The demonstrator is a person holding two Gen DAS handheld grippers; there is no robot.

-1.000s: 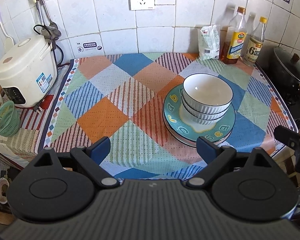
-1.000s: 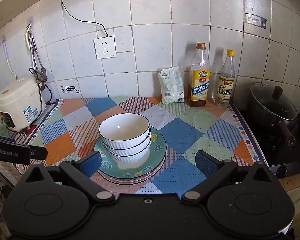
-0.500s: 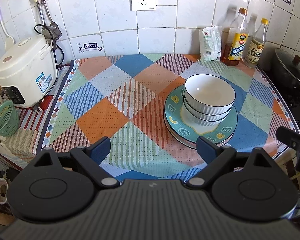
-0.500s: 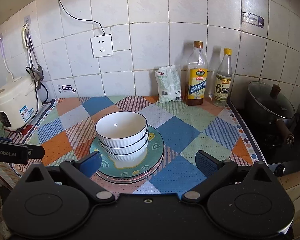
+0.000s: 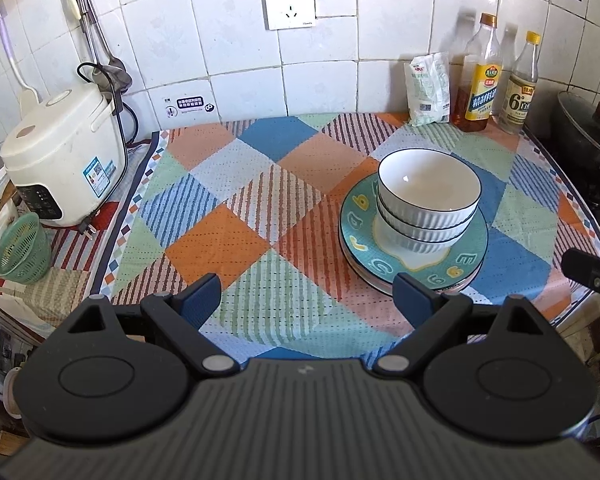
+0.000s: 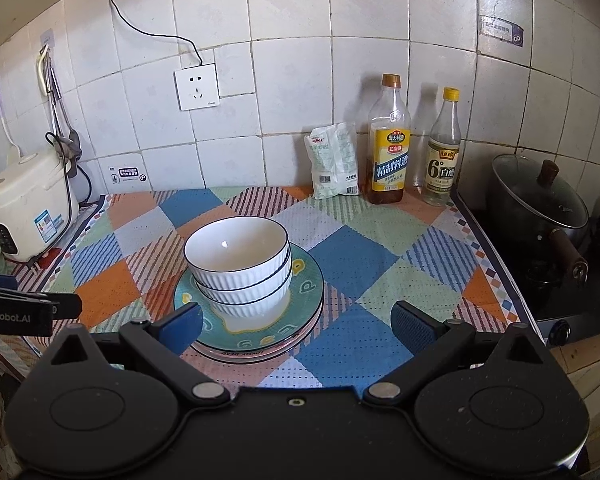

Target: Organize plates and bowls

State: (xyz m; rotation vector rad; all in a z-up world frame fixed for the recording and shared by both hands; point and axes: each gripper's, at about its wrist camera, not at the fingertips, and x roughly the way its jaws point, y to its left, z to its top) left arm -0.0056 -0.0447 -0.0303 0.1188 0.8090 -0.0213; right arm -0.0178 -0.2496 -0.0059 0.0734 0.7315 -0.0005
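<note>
Change: both grippers drawn back and up from the bowl stack [image 5: 429, 196] on the plates [image 5: 414, 258]; more tiled wall [image 6: 300, 20] above the socket [image 6: 196, 87] in view.

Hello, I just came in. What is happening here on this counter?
A person holds a tool in each hand over a kitchen counter with a checked cloth. Three white bowls sit nested on a stack of plates. The left tool and the right tool are both open and hold nothing; neither touches the dishes. The stack looks finished.
</note>
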